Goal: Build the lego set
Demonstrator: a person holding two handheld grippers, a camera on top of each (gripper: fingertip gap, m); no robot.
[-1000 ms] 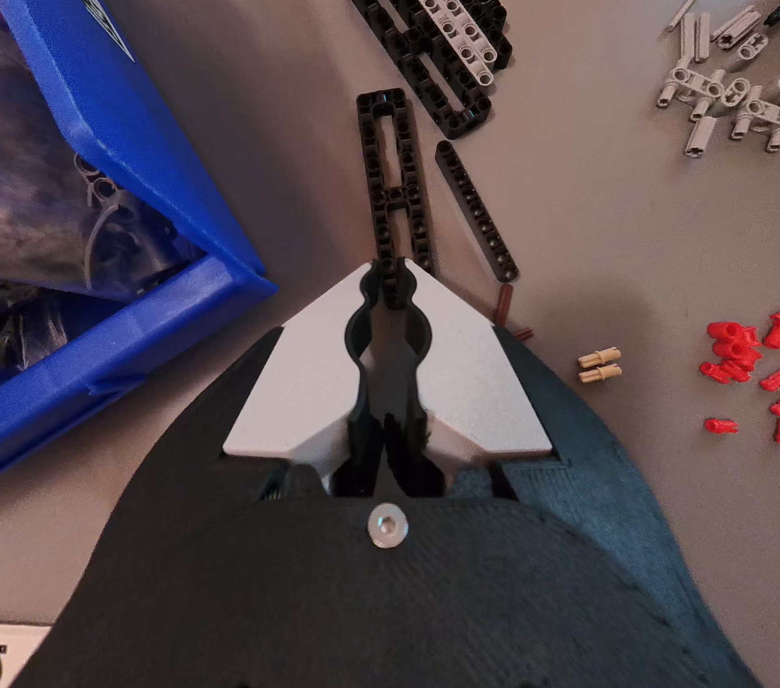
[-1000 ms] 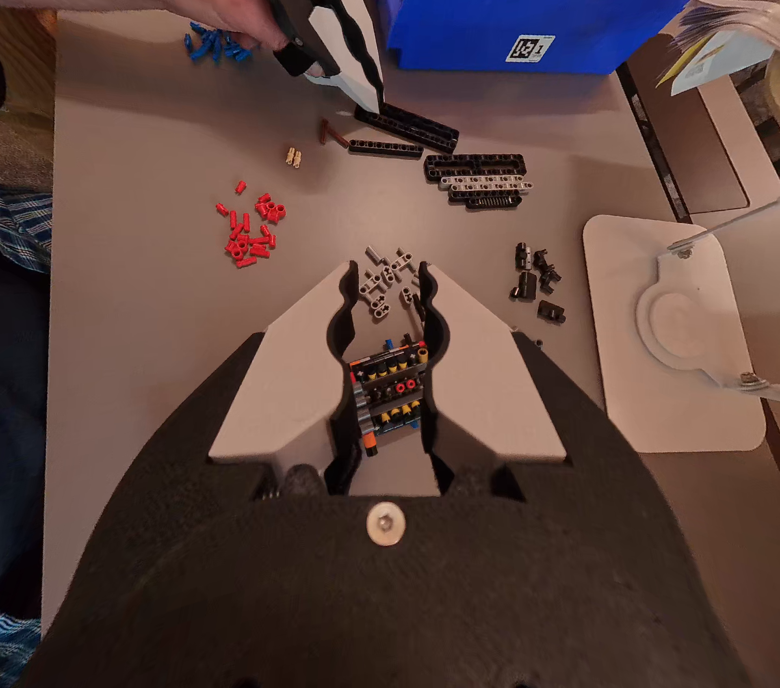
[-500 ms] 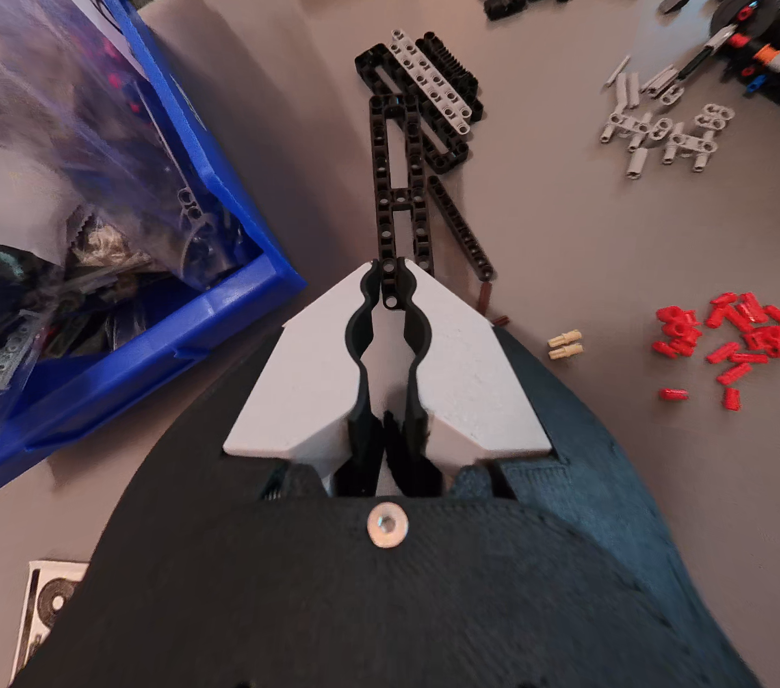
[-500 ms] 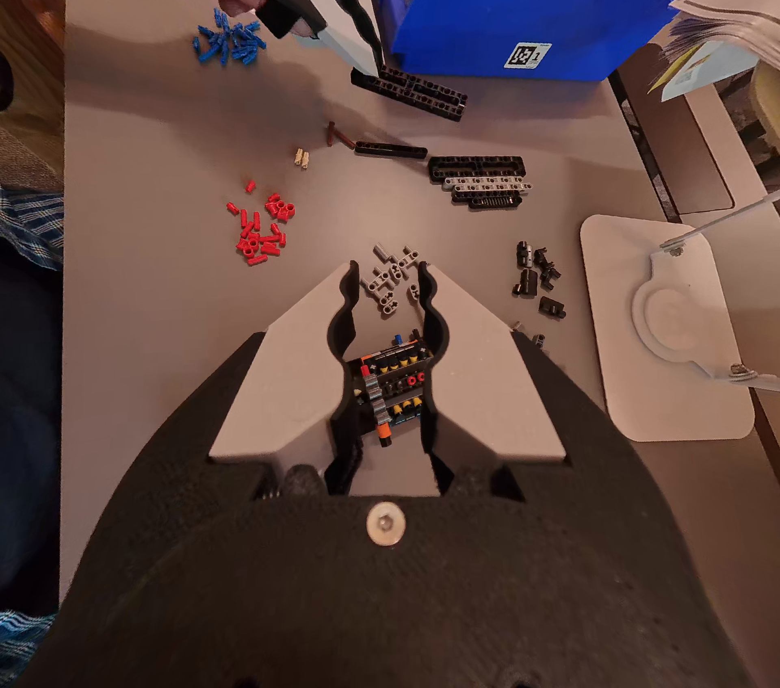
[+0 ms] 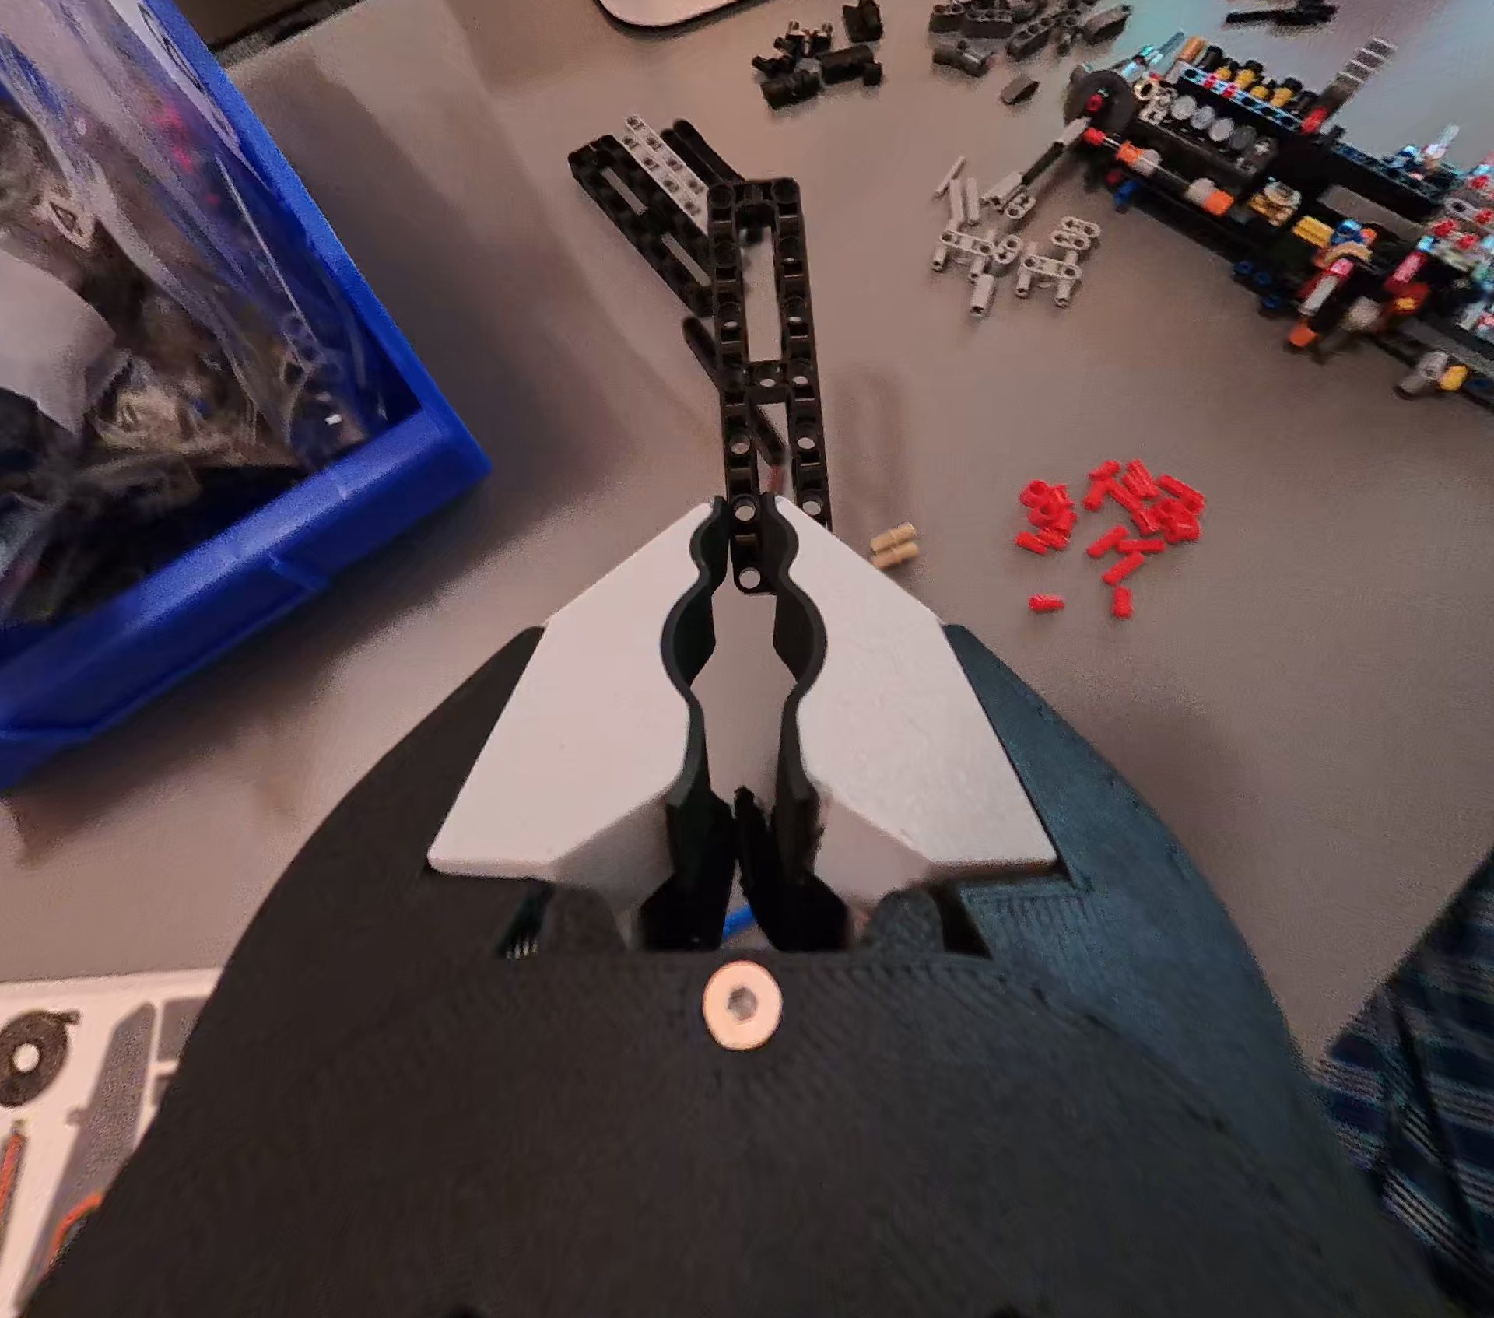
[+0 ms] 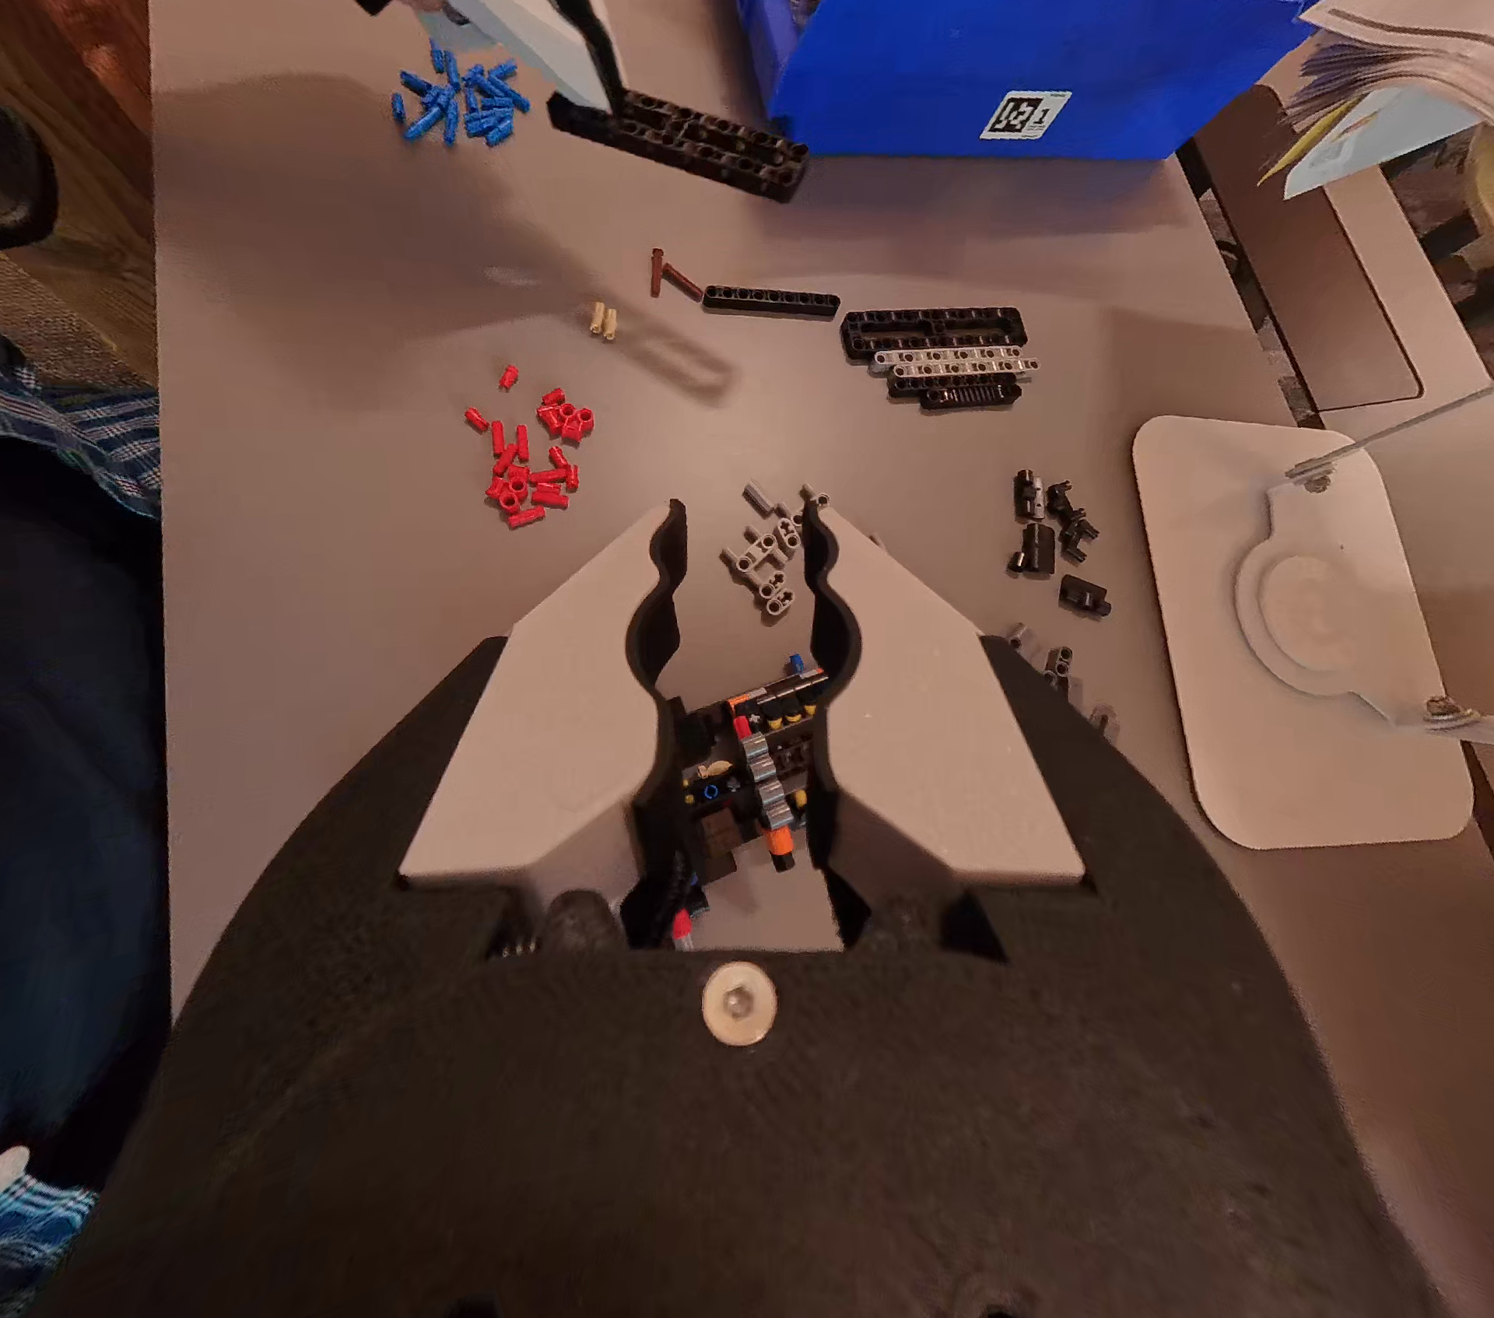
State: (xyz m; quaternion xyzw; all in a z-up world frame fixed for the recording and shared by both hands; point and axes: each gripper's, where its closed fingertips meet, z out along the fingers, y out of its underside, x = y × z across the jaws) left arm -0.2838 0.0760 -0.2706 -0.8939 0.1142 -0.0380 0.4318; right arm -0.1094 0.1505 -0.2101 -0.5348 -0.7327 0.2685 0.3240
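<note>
My left gripper is shut on one end of a long black Technic frame and holds it in the air above the table. The right wrist view shows this gripper at the top left, with the frame sticking out toward the blue bin. My right gripper is open and hovers over the partly built model, which shows between its fingers. The model lies on the table at the right in the left wrist view.
A blue bin of bagged parts stands at the back. On the grey table lie red pins, blue pins, tan pins, a black beam, stacked frames, grey connectors and black connectors. A white pad lies right.
My left gripper has lifted the black frame off the table and carried it up and away from the other beams. My right gripper has stayed open over the model, shifting slightly.
</note>
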